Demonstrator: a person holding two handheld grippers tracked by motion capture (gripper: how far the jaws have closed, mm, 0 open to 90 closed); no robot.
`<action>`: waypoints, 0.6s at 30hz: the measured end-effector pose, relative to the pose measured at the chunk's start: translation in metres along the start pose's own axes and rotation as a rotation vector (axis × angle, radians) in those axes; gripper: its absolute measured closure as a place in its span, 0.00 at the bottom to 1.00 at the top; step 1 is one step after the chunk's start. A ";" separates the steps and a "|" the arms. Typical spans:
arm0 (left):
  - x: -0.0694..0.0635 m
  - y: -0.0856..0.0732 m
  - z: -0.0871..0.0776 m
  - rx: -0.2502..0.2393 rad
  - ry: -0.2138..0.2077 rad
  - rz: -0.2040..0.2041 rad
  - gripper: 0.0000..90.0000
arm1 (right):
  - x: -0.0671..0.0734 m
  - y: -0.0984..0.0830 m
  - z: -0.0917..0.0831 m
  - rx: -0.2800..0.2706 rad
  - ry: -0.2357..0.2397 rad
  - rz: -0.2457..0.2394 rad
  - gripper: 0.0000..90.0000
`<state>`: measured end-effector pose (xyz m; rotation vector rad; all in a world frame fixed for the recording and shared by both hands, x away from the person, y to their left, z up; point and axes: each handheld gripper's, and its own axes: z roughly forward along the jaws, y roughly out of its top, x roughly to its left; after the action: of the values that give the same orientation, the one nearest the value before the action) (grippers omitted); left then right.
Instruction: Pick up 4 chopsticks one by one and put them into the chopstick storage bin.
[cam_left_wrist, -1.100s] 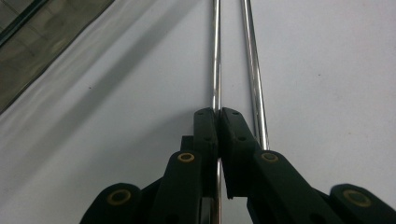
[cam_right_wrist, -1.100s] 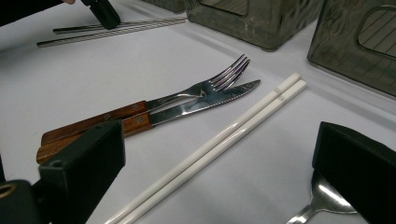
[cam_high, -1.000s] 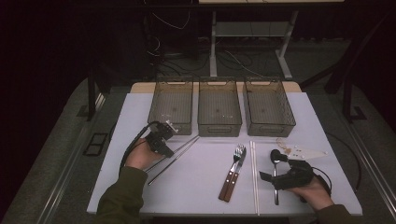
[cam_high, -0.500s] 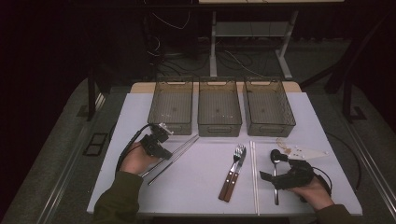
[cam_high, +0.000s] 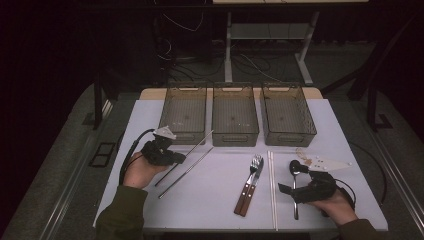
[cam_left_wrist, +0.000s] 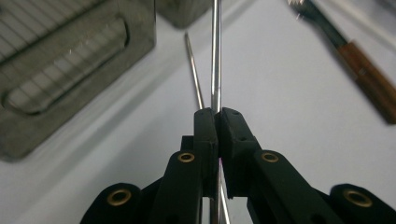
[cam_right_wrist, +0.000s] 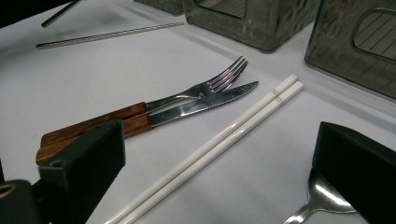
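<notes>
From the high view I could read no writing on anything; the three smoky plastic bins stood in a row ahead of both grippers, and I could make out nothing lying in them. My left gripper sat just short of the left bin, pinching one metal chopstick, with the second metal chopstick lying just to its right. My right gripper rested over the spoon, the white chopsticks just to its left and the fork and knife beyond those. In the left gripper view the jaws were pressed together on the held chopstick, which ran straight ahead from the tips; the other chopstick lay on the table beneath it, and a bin's handled end wall stood ahead to the left. In the right gripper view the jaws stood spread wide, gripping nothing, the spoon bowl under the right-hand jaw; I saw small marks on the white chopsticks' tips, too small to read.
</notes>
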<state>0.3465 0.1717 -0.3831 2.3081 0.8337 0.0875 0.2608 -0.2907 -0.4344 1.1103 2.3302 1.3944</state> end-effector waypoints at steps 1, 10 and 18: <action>0.001 0.000 -0.002 -0.022 -0.007 0.001 0.95 | 0.000 0.000 0.000 0.000 0.000 0.000 0.03; 0.003 -0.001 -0.015 -0.226 -0.028 -0.006 0.95 | 0.000 0.000 0.000 0.000 0.002 -0.002 0.03; 0.007 -0.001 -0.019 -0.345 -0.031 -0.005 0.95 | 0.000 0.000 0.000 0.000 0.002 0.002 0.03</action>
<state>0.3462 0.1869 -0.3701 1.9784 0.7444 0.1782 0.2603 -0.2904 -0.4343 1.1116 2.3317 1.3967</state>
